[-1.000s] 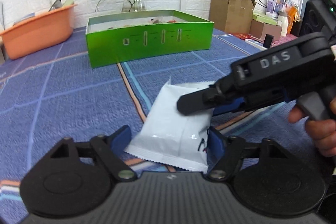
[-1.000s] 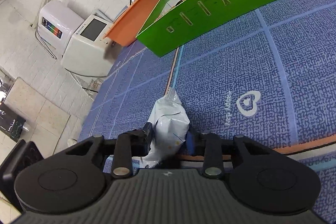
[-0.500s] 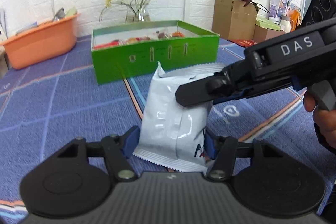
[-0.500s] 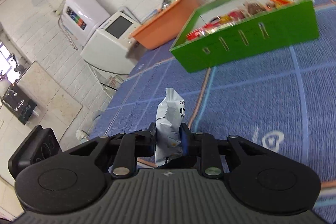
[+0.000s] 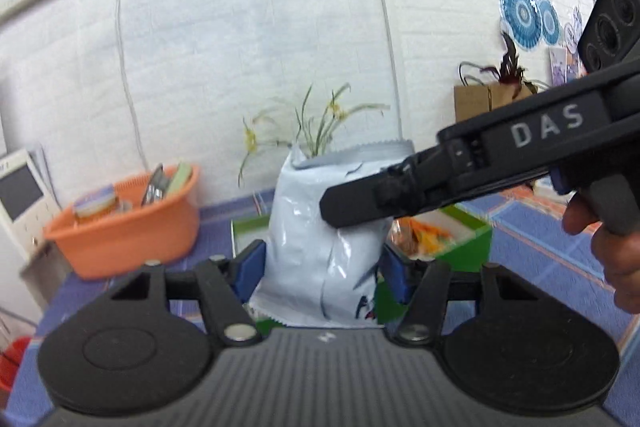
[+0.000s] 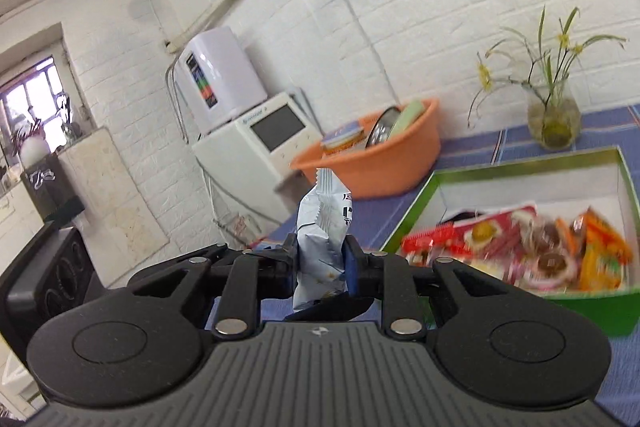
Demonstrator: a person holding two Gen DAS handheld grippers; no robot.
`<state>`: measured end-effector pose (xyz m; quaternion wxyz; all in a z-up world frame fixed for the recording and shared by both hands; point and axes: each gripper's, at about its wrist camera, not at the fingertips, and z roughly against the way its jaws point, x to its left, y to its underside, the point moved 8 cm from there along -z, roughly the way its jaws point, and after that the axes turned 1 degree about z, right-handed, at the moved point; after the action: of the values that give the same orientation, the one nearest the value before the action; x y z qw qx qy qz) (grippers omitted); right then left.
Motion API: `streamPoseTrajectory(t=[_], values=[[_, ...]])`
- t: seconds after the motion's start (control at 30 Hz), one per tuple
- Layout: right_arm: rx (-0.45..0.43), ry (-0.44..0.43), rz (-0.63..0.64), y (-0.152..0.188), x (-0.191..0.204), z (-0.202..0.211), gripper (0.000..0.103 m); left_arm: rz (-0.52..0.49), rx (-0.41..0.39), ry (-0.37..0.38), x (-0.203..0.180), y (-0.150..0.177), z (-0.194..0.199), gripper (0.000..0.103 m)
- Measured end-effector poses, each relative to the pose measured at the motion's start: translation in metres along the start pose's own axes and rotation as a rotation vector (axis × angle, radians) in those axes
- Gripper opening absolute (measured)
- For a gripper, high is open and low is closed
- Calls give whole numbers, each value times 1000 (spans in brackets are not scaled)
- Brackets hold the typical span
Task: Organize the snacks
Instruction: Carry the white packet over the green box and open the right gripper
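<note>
A white snack packet (image 5: 320, 247) is pinched by both the left hand-held gripper (image 5: 322, 269) and the right hand-held gripper (image 6: 320, 263). Its jaws having just been closing, each is pressed against the packet. A green box (image 6: 592, 303) of snacks is seen ahead of them.

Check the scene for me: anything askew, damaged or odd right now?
One oddity: both tongs, left and right, clamp the same pale grey foil snack packet, crumpling it in mid-air before the green cardboard box. The jaws just closed further. No tear or spill shows.
</note>
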<state>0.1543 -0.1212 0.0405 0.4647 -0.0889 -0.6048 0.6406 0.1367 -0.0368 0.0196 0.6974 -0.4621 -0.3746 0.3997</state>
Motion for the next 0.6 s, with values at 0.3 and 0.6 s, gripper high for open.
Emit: streamPoseTrajectory(t=[0.3, 0.6], values=[[-62, 102, 62, -38, -43, -7, 42, -80, -26, 21, -11, -34, -63, 60], [-144, 81, -108, -23, -94, -26, 42, 32, -14, -1, -9, -17, -111, 60]])
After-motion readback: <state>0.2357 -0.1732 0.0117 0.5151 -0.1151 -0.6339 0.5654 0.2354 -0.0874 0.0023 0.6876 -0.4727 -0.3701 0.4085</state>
